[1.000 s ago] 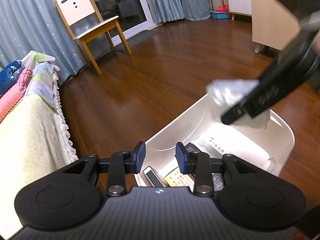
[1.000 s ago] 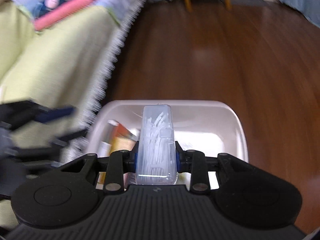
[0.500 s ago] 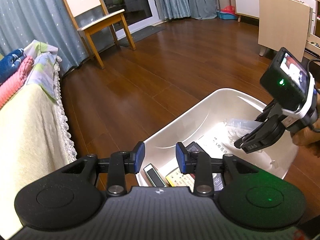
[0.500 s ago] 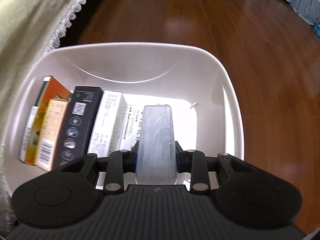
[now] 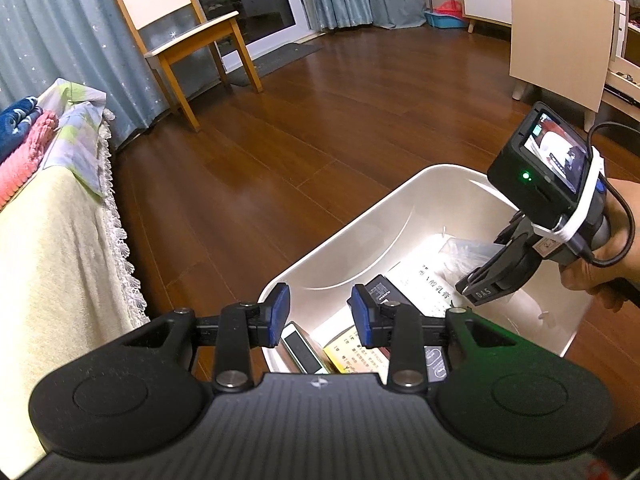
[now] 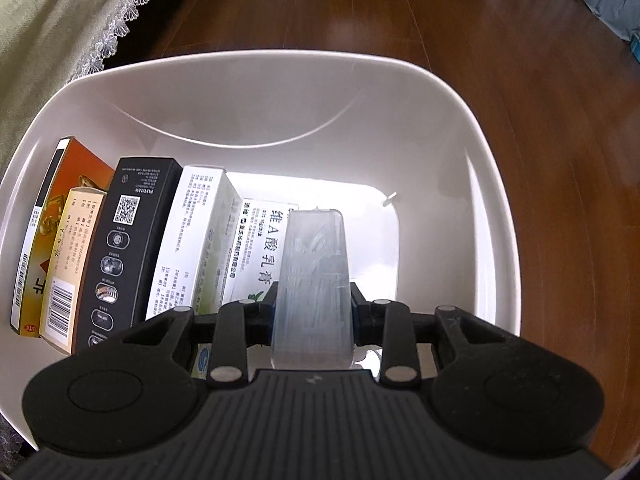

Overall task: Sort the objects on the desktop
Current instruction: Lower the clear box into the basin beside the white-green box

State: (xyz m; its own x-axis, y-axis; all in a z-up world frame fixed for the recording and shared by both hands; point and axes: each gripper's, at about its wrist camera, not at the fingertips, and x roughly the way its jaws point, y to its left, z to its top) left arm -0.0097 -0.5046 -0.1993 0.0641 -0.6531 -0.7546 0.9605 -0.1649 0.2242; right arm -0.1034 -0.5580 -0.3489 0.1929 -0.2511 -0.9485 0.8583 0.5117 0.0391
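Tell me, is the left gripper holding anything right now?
No, the left gripper is open above the white bin, with nothing between its blue pads.

The bin (image 6: 492, 216) sits on the floor (image 5: 304, 152) just beside my bed (image 5: 52, 264). Inside it, boxes (image 6: 132, 248) stand in a row along its left side. My right tool (image 6: 314, 312) is down inside the bin, to the right of that row, with the clear case (image 6: 314, 280) between its fingers. My left tool (image 5: 318, 314) hangs above the bin's near rim. A chair (image 5: 184, 36) stands far behind
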